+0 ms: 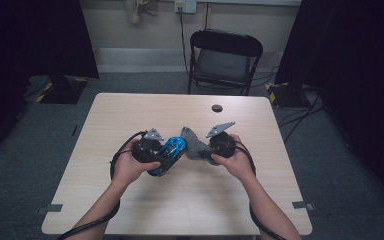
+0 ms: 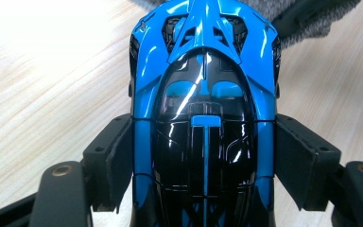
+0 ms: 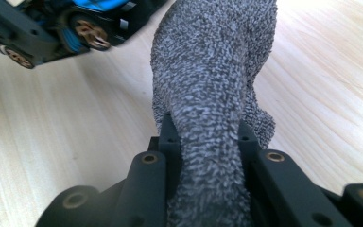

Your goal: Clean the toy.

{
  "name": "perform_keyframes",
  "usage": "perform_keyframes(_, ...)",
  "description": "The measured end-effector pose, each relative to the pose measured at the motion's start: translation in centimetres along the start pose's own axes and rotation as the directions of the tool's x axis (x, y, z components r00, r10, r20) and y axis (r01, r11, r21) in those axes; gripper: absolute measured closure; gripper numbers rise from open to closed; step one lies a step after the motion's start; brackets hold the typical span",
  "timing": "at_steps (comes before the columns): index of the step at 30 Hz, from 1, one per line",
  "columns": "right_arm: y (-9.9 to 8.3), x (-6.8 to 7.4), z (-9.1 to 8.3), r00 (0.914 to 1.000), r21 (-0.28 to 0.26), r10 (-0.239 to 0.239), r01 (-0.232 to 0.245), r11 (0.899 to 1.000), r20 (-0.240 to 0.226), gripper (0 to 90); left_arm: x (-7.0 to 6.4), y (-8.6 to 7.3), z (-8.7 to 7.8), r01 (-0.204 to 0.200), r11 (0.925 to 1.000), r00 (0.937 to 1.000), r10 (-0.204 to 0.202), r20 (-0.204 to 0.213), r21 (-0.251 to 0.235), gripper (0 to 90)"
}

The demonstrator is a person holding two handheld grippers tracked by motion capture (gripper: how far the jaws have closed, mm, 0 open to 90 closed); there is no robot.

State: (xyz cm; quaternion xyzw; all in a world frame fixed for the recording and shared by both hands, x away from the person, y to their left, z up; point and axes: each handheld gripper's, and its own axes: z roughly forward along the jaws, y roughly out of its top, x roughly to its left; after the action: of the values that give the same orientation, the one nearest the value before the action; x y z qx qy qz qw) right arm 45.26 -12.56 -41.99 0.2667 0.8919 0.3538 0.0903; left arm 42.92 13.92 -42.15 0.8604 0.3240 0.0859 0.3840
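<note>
meanwhile left gripper [image 1: 161,156] fingers pinch the blue toy car [image 1: 171,151], right gripper [image 1: 206,150] fingers clamp the grey sock [image 1: 192,142].

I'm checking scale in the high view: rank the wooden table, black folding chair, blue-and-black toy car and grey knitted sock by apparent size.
1. Wooden table
2. Black folding chair, though farther away
3. Blue-and-black toy car and grey knitted sock: look alike, both partly hidden by the grippers, so unranked.

Recording lab or studio, pale wooden table [image 1: 130,200] on grey carpet, black curtains [image 1: 35,35] left and right (tape-marked stands beneath); folding chair [image 1: 224,60] at far wall, trailing cables [image 1: 300,117]
</note>
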Motion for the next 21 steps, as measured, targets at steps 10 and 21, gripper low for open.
perform_keyframes(10, 0.7, 1.5, 0.7, 0.9988, -0.013, -0.043, 0.042, 0.999, -0.024, 73.4, 0.2, 0.3, 0.5, 0.009, 0.9998, 0.9999, -0.009, 0.005, 0.015, 28.0)
perform_keyframes(21, 0.6, 2.4, 1.4, 0.9960, -0.008, -0.070, 0.070, 0.998, -0.056, 73.4, -0.1, 1.0, 0.6, 0.000, 1.0000, 1.0000, 0.000, 0.008, 0.008, 28.0)
